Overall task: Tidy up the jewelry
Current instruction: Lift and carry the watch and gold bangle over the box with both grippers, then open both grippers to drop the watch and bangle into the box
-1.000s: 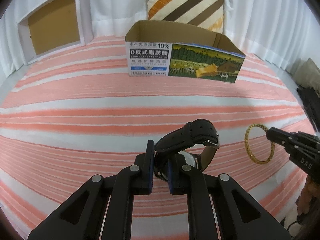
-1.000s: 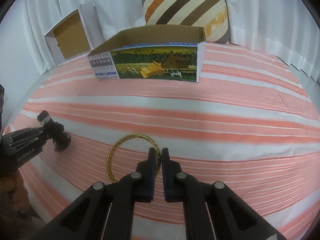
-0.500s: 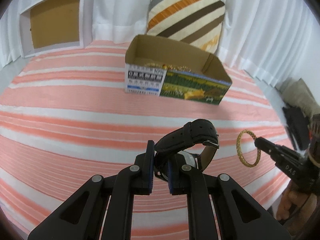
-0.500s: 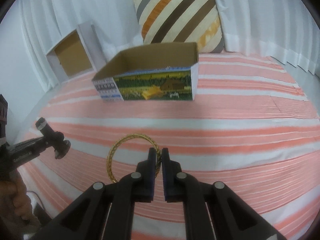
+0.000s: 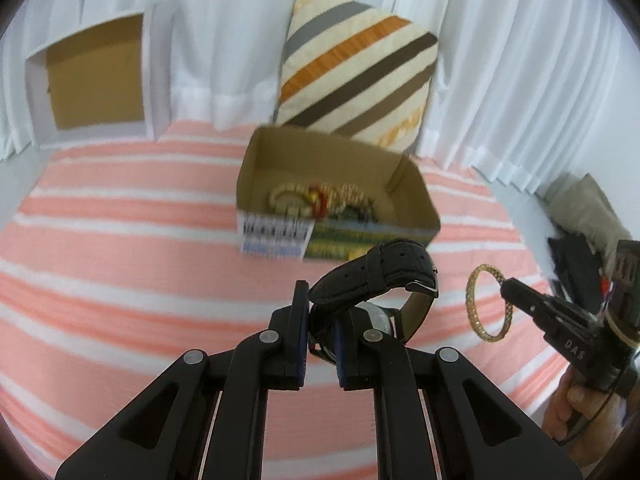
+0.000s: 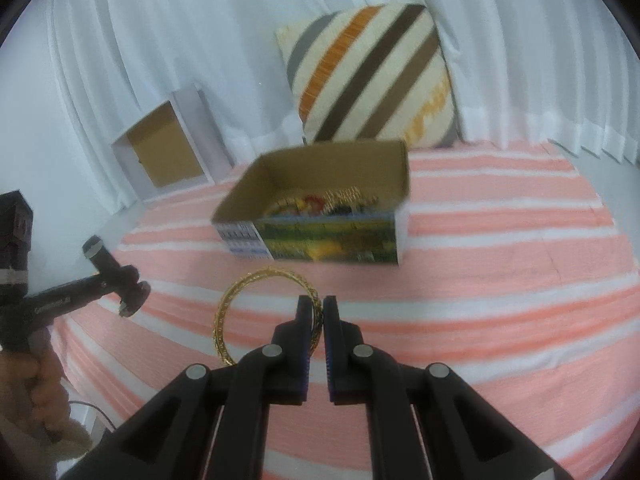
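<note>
Jewelry box (image 6: 320, 220) ahead of us on the striped bed (image 6: 500, 280), our left gripper (image 5: 320, 320) jaws pinching a black watch (image 5: 380, 276), our right gripper (image 6: 316, 320) jaws pinching a gold bangle (image 6: 256, 304).

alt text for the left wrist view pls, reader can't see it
The left gripper holds a black leather-strap watch above a pink-and-white striped bedspread, facing an open cardboard box with jewelry inside. At right, the right gripper holds a gold bangle; a striped pillow leans behind the box.
</note>
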Demonstrator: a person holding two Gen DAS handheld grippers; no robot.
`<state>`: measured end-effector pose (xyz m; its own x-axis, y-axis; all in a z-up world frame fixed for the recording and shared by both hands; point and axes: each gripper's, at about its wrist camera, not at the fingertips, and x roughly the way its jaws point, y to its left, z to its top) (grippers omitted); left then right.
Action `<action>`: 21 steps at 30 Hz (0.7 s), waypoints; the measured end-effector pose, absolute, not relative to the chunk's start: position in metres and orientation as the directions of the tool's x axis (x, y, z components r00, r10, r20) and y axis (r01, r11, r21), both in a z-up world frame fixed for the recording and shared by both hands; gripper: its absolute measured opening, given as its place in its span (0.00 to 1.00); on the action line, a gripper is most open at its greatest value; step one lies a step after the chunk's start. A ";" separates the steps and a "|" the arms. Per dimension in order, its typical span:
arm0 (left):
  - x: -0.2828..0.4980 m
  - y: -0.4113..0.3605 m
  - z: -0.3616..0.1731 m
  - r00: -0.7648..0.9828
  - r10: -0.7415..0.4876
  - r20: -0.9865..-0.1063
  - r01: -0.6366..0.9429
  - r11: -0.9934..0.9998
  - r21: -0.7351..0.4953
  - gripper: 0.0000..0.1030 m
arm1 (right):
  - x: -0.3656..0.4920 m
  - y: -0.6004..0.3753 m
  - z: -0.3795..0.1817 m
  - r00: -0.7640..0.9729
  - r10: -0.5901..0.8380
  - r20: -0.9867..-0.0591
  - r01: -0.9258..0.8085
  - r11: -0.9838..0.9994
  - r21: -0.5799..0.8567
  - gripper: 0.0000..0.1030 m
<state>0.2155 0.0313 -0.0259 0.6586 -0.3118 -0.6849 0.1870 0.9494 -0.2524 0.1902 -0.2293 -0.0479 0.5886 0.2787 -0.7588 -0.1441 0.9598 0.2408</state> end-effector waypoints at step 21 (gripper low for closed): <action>0.393 0.005 -0.049 0.598 -0.282 -0.750 0.158 0.959 -0.234 0.09 | 0.376 -0.221 -0.068 0.594 0.245 -0.766 -0.133 0.969 0.206 0.06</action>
